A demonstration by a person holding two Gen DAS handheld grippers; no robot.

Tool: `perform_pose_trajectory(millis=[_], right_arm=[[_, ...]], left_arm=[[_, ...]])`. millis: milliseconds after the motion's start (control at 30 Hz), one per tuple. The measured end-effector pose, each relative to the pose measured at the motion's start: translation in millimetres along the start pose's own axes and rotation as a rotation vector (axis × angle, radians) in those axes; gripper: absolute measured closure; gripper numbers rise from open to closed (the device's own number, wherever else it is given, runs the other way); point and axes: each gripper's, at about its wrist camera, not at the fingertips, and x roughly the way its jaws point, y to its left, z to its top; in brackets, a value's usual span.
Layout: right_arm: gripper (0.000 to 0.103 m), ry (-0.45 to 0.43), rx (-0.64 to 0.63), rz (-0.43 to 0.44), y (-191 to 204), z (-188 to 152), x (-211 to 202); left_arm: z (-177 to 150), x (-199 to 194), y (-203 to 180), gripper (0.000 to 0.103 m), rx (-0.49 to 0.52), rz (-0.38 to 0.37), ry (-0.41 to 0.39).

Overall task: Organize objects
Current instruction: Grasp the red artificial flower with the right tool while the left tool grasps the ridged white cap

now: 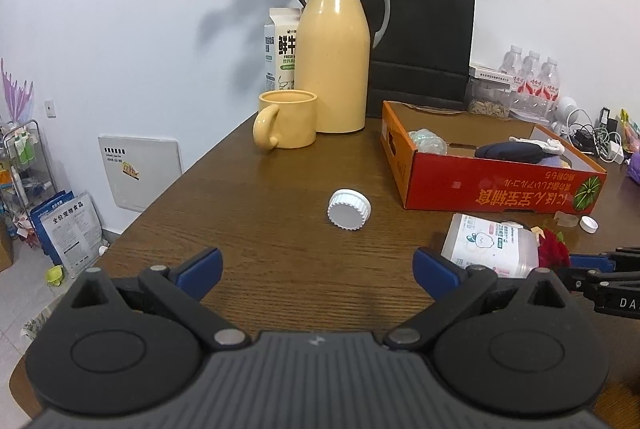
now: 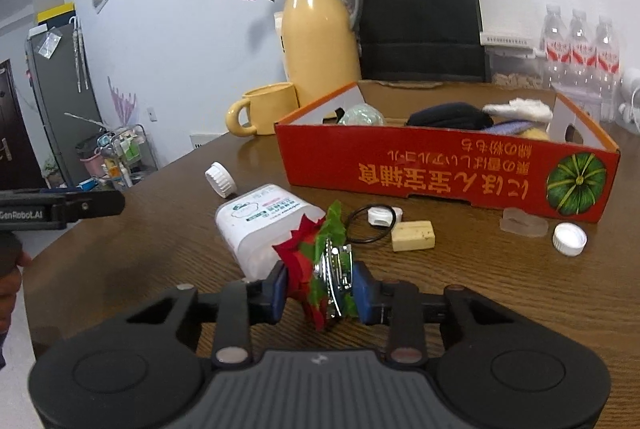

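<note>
Right wrist view, nearest item: right gripper, blue pads pressed from left and right onto a red-and-green flower clip. The clip's metal part stands on edge between the pads; its long axis runs near to far, red petals and green leaves pointing away from the camera and up. It sits over the near middle of the wooden table.

Just beyond, touching the petals: a clear plastic jar lying on its side, open mouth toward the gripper, base to the far left. Right of it: a black ring around a small white cap, a pale block of soap, a clear plastic piece, a white bottle cap. Far left of the jar: a large ribbed white lid.

Farther: an orange cardboard tray holding dark and white cloth items. Behind it: a yellow mug, a yellow thermos jug, a black paper bag, water bottles.

Left wrist view: left gripper, fingers wide apart, nothing between them, low over the table; the ribbed lid lies just ahead of it.
</note>
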Motion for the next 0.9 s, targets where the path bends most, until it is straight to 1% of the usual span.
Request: perform_pose_trajectory(millis=[233,533,633,767,833,900], right_arm=[[0.072,-0.052,-0.006,-0.074,-5.6,-1.3,-8.3],[0.072,-0.146,-0.029,-0.249,-25.2,-0.4,-22.9],[0.072,-0.153,-0.033,-0.289,-32.7,0.1,-24.3],[0.072,-0.174,-0.070,-0.347,-38.2,-0.3,-27.4],[0.072,-0.177,-0.061,-0.356,-42.0,-0.4,-29.1],[0.072,-0.175,-0.048,-0.361,-45.2,0.0,-28.9]], left_arm=[[-0.8,3.8,0.1,0.000,-0.001,0.006,0.009],[6.4,19.7,-2.0,0.000,0.004,0.025,0.014],[13.1,31.7,-4.0,0.000,0.018,0.037,0.012],[23.1,53.2,-5.2,0.000,0.025,0.052,0.022],[26.2,68.1,-6.3,0.000,0.031,0.060,0.026],[27.7,85.8,-9.4,0.000,0.049,0.073,0.056]])
